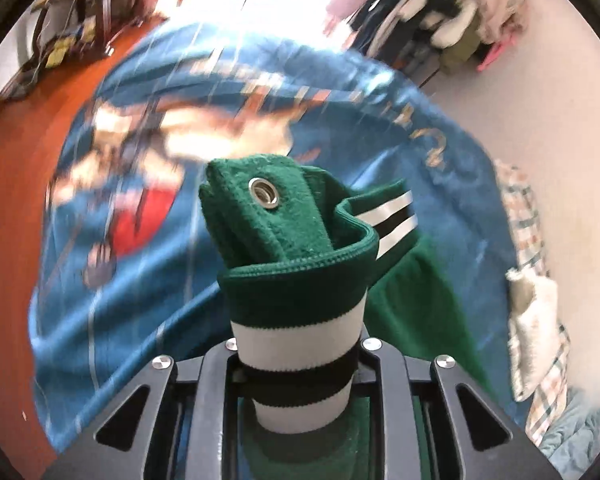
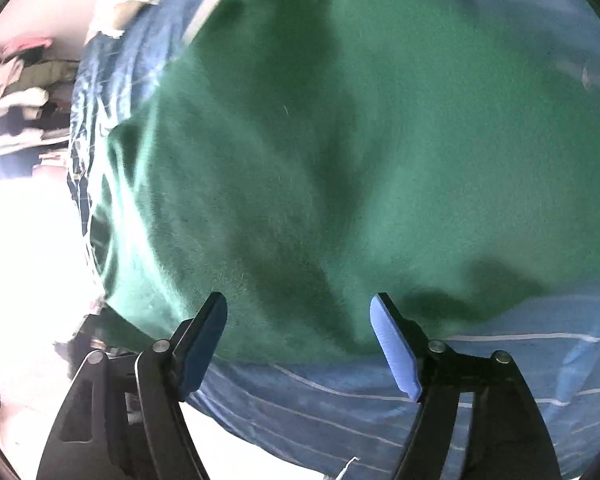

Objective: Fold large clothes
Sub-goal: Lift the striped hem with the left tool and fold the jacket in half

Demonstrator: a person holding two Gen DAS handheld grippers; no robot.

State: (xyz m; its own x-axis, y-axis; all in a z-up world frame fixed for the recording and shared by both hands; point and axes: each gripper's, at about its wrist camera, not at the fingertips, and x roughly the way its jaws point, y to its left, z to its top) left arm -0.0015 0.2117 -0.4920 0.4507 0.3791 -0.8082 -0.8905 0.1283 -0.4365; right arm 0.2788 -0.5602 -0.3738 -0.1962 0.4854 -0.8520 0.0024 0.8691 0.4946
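A large green fleece garment point(image 2: 340, 152) lies spread on a blue printed blanket point(image 2: 340, 396). In the left wrist view my left gripper point(image 1: 296, 364) is shut on the garment's green, white and black striped ribbed edge point(image 1: 296, 344), bunched with a piece bearing a metal eyelet point(image 1: 265, 194), and holds it lifted above the blanket point(image 1: 112, 272). Its fingers are hidden by the cloth. In the right wrist view my right gripper point(image 2: 300, 320) is open and empty, its blue pads point(image 2: 392, 340) just above the green garment's near edge.
The blanket's printed picture shows in the left wrist view point(image 1: 148, 152), over an orange-red floor point(image 1: 12, 200). A checked cloth point(image 1: 536, 280) lies at the blanket's right edge. Piled and hanging clothes point(image 1: 452, 12) stand at the back right. Everything beyond the garment is blurred.
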